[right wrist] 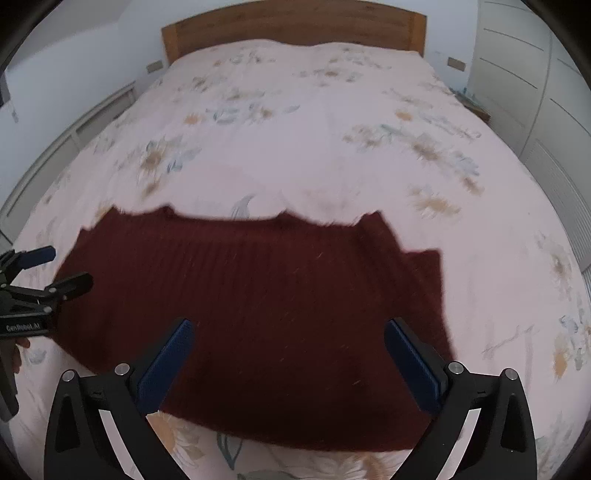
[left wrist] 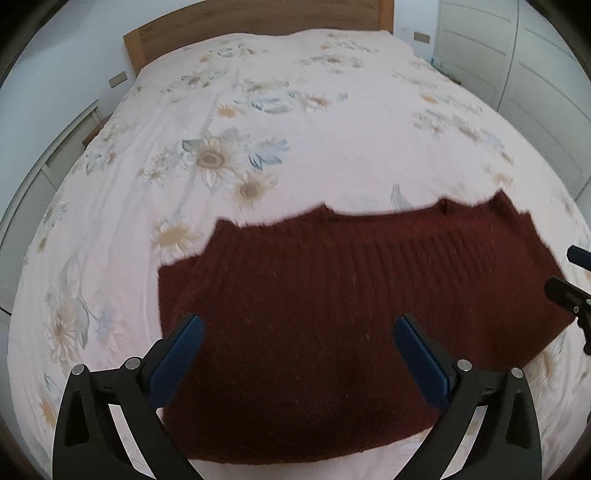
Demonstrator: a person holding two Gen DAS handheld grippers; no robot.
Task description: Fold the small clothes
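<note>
Maroon ribbed sweater (left wrist: 332, 295) flat on bed (left wrist: 295, 92), long axis left-right; both tongs (left wrist: 299, 325) (right wrist: 288, 328) wide, empty.

Both wrist views look down-forward, close over the same sweater (left wrist: 332, 314), toward the headboard (right wrist: 295, 26), somewhat blurred.

sweaters: 1 (left wrist: 314, 314) | beds: 1 (left wrist: 295, 110) | headboards: 1 (left wrist: 258, 18) | tools: 2 (left wrist: 299, 328) (right wrist: 288, 332)
</note>
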